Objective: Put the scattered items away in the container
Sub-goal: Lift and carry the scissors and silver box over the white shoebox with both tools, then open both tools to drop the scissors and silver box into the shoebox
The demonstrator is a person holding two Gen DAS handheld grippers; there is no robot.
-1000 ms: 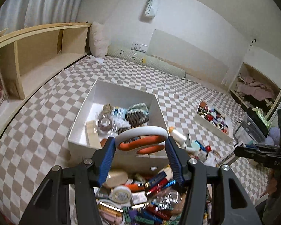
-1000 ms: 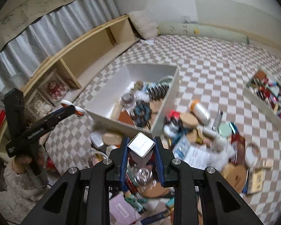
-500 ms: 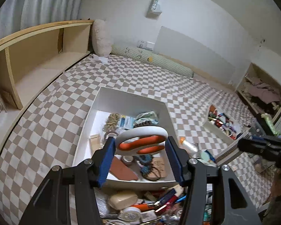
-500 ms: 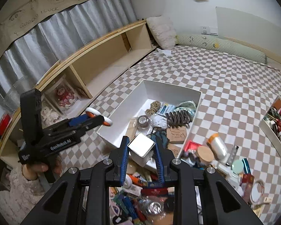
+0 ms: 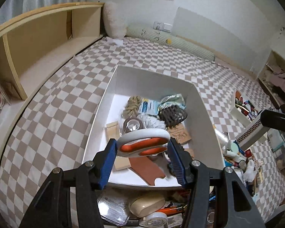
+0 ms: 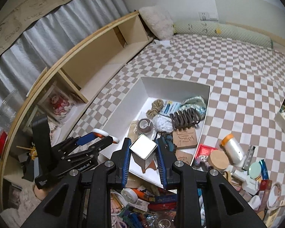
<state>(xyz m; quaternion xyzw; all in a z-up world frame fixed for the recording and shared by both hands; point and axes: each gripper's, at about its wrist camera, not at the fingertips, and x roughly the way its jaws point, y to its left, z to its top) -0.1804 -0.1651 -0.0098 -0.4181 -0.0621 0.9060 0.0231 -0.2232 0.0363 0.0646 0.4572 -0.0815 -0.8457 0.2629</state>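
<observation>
A: As seen from left wrist cam: left gripper [image 5: 143, 148] clamped on white-and-orange oval thing [image 5: 144, 144], hanging over near end of white box [image 5: 112, 87] on checkered cover [image 5: 53, 110].

B: And from right wrist cam?

A: Right gripper [image 6: 143, 153] squeezed tight on small metal tin [image 6: 143, 150], above box's near edge w/ clutter pile [image 6: 218, 163] beside it. Box half full already: rope, tape roll, hair claw etc.
</observation>
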